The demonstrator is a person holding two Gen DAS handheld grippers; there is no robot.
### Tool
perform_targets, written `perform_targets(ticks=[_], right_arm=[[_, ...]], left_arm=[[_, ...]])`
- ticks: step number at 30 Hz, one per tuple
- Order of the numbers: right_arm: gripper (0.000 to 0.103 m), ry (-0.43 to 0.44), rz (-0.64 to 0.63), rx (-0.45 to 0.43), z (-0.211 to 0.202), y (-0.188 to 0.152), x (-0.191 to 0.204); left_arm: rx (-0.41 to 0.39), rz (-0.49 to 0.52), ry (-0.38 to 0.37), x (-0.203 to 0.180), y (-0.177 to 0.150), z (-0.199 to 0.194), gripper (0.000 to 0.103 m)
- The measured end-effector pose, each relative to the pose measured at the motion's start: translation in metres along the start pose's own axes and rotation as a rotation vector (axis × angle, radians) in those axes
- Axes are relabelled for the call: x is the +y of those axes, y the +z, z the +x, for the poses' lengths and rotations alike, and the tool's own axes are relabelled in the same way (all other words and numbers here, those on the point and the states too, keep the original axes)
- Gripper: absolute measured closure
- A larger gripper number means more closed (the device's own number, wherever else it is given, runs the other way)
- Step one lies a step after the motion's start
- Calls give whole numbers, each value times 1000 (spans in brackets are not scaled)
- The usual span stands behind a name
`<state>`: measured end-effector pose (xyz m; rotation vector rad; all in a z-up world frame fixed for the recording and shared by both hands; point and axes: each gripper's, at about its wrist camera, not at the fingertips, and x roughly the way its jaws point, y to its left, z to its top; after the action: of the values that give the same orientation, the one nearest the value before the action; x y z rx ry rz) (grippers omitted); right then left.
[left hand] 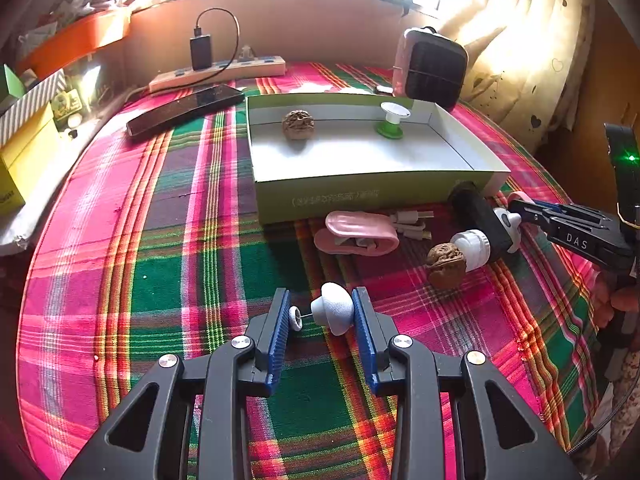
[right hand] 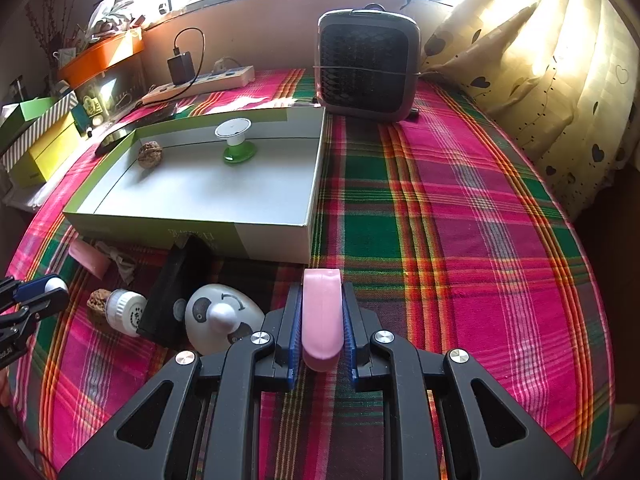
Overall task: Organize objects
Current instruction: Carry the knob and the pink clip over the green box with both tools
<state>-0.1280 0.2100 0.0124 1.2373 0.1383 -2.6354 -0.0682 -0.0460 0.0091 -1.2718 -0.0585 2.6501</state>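
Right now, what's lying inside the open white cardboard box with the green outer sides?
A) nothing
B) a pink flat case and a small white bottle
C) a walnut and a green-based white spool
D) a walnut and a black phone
C: the white cardboard box holds a brown walnut near its back wall and a green-based white spool; the other small items lie on the plaid cloth outside it.
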Motion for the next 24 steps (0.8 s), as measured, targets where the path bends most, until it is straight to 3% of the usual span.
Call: perform_targets(ticks=[12, 24], right_arm=[[84, 17, -7, -21, -14, 11, 1], [84, 32, -38, -36, -18, 33, 12]], left_arm=[[-29, 20, -15, 0, 16, -18, 74], [-36, 51, -34, -13, 50, -9, 74]])
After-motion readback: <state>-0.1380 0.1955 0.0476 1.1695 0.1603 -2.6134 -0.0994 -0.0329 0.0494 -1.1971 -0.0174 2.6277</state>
